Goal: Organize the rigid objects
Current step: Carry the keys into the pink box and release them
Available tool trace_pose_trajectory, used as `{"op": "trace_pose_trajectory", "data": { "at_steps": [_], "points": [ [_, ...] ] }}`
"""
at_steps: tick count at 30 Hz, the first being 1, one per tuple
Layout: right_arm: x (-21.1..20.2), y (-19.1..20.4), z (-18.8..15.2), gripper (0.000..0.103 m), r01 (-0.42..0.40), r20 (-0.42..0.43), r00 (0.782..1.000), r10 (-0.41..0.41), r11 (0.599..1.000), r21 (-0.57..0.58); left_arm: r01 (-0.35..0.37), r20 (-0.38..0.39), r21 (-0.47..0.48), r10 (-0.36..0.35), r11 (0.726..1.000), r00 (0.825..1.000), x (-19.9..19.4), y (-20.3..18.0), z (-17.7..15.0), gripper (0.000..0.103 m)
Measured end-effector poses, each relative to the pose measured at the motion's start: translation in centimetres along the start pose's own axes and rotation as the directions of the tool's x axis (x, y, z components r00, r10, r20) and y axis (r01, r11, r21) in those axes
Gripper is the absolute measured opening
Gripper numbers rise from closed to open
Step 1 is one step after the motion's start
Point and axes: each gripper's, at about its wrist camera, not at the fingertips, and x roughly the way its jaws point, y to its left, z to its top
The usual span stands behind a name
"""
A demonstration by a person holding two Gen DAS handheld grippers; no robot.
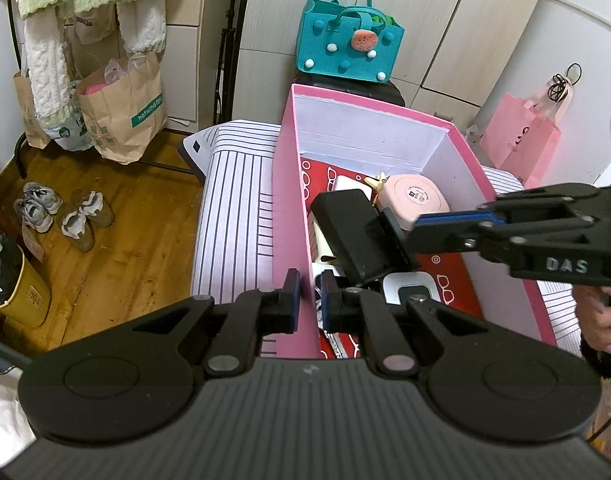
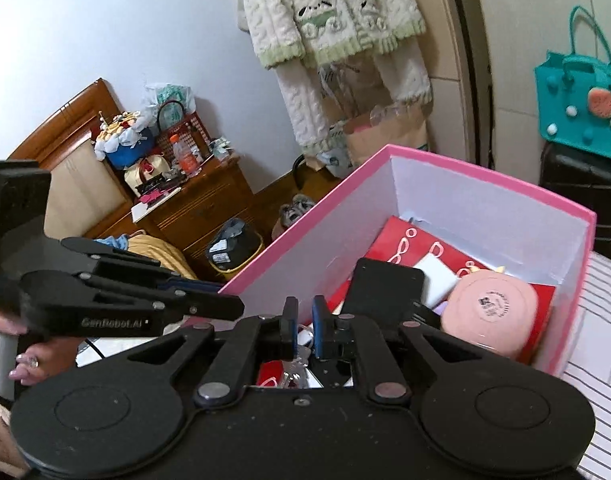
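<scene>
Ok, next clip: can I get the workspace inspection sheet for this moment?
Surface: striped bedding under the pink box.
Job's things: black case, pink round case, white device, all inside the box on red glasses-print lining.
Clutter: sneakers, paper bags on the floor.
Grippers: left gripper straddles the box wall; right gripper by the black case; grip unclear on both.
Cables: nothing seen.
Surroundings: teal bag, hanging knitwear, nightstand.

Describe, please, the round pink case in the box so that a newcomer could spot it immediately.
Find the big pink box with white inner walls standing on the striped bedding. Among its contents, toward the far end beside a black rectangular case, lies the round pink case. It alone is pale pink and rounded, with a small printed label on top.
</scene>
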Motion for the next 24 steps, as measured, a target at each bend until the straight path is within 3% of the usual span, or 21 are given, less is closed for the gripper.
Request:
{"op": "trace_pose_trajectory", "data": {
  "at_steps": [10,22,24],
  "points": [
    [-1.1,0.8,-1.7,0.019,0.033,-0.011,0.999,-0.033,0.999,-0.01,-0.021,-0.012,0.01,0.021,1.0,1.0,0.0,-0.4,0.2,0.008],
    [-3.7,1.4,-3.1,0.039,0.066,0.063,0.996,-0.063,0.997,-0.038,-0.104,0.01,0.024,0.104,0.994,0.995,-2.0,-2.4,-0.3,0.008],
    [-4.2,1.6,-3.5,0.042,0.08,0.073,0.994,-0.077,0.996,-0.044,-0.127,0.022,0.042,0.126,0.991,0.992,-2.8,-3.1,-0.6,0.012]
  ]
}}
